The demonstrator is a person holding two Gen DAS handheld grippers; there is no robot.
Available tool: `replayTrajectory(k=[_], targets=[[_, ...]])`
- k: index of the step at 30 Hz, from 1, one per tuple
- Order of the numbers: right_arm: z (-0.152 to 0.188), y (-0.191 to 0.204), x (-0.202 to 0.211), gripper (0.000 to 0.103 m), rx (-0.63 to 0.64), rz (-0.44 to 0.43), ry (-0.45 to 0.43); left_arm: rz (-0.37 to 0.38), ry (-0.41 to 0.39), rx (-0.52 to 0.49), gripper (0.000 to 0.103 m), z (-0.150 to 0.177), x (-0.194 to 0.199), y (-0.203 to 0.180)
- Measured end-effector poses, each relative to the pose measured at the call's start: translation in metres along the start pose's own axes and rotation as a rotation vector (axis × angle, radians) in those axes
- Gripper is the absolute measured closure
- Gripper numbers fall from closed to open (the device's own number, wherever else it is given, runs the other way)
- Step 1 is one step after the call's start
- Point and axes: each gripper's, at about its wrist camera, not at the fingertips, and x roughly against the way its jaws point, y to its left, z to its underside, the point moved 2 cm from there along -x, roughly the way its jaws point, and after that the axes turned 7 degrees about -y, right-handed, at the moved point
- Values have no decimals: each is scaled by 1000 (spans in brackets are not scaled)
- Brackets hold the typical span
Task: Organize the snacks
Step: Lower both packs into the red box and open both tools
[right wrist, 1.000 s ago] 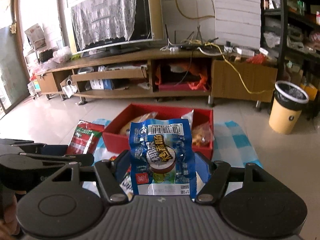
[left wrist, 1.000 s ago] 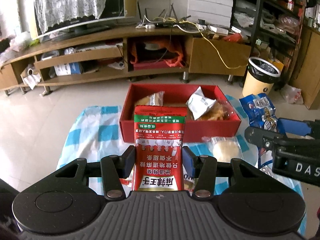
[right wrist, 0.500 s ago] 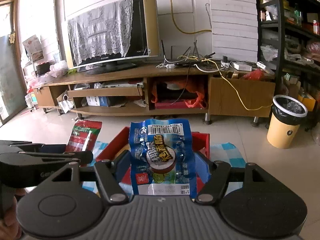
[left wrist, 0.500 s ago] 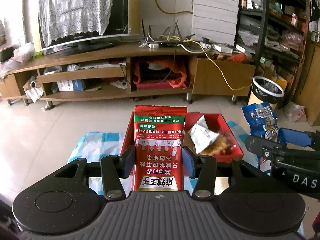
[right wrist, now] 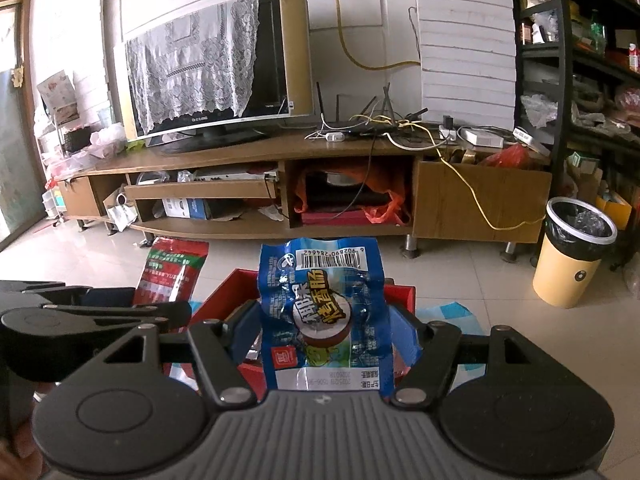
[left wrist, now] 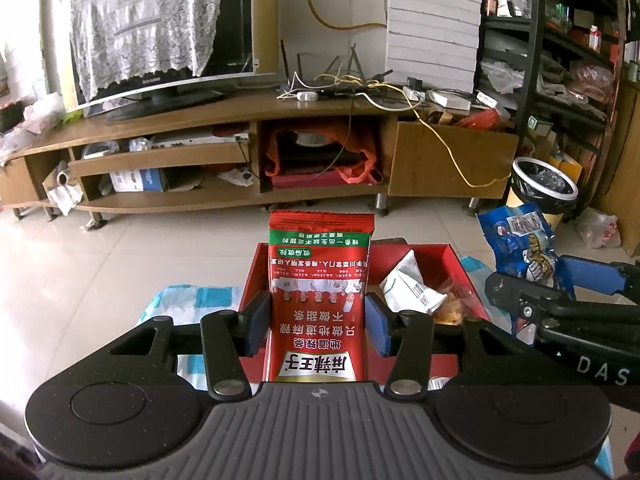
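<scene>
A red snack packet (left wrist: pixel 319 300) is clamped upright between the blue pads of the left gripper (left wrist: pixel 318 322), its printed face turned toward the camera and its crimped top edge standing above the fingertips. Just beyond and below that gripper a red box (left wrist: pixel 460 264) is seen on a blue-and-white checked cloth (left wrist: pixel 192 300); inside the box, ahead and to the right of the held packet, a white wrapper (left wrist: pixel 408 290) lies against some orange-brown snacks (left wrist: pixel 450 310). To the right of the left gripper the right gripper (left wrist: pixel 560 280) is visible from the side, with a blue snack packet (left wrist: pixel 520 240) rising out of its blue pads. In the right wrist view that blue snack packet (right wrist: pixel 324 316) is pinched between the pads of the right gripper (right wrist: pixel 324 328) — barcode uppermost, a round picture at the middle — and it is held upright over the near part of the red box (right wrist: pixel 236 280). To the left of it the red snack packet (right wrist: pixel 172 270) is seen sticking up from the left gripper (right wrist: pixel 120 300). Further ahead of both grippers a low wooden TV stand (left wrist: pixel 304 108) runs across the room, with a television (right wrist: pixel 216 64) draped in lace on top, and ahead to the right a yellow waste bin (right wrist: pixel 568 272) with a black liner stands on the tiled floor.
</scene>
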Motion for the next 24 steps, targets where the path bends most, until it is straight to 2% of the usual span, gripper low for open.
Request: replayTrajectory(k=[24], targets=[[1, -20, -68, 39, 21, 53, 68, -38, 37, -9, 45, -4, -58, -2]])
